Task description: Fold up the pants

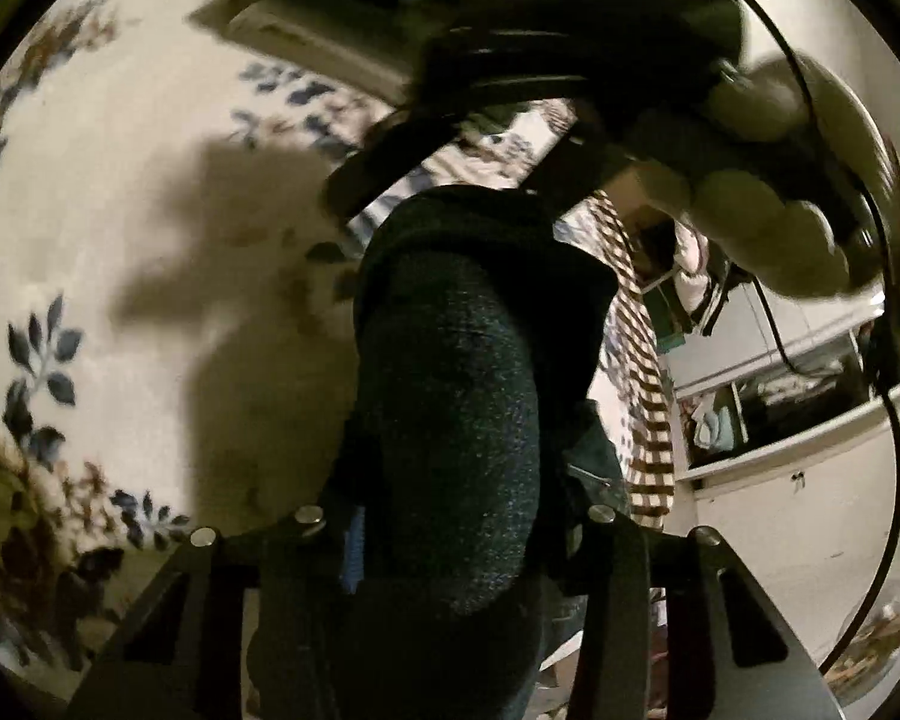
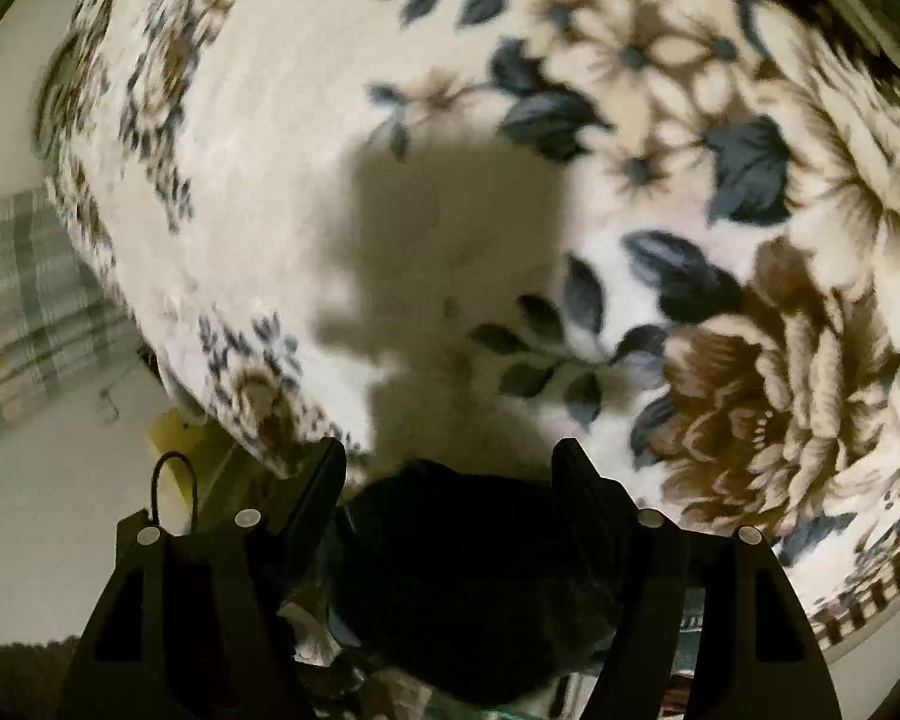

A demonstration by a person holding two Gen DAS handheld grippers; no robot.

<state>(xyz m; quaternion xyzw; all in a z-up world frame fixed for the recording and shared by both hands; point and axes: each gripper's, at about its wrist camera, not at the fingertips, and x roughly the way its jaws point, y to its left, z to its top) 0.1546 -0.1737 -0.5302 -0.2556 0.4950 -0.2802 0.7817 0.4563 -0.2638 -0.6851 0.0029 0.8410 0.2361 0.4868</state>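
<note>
Between the left gripper's (image 1: 450,516) narrowed jaws a thick bundle of dark pants (image 1: 450,372) rises, apparently pinched. The right gripper (image 2: 450,468) stands wide, the same dark cloth bulging between its jaws; whether the pads press it I cannot tell. Beyond lies the flowered blanket (image 2: 282,150). The fabric looks soft, limp and fairly heavy; it is best gripped at a hem or the waistband.

A home bedroom, by the look of it — a plush floral blanket (image 2: 342,138) spread over a bed, white cupboards (image 1: 774,420) with cluttered open shelves, and a striped cloth (image 1: 645,396) hanging nearby.
</note>
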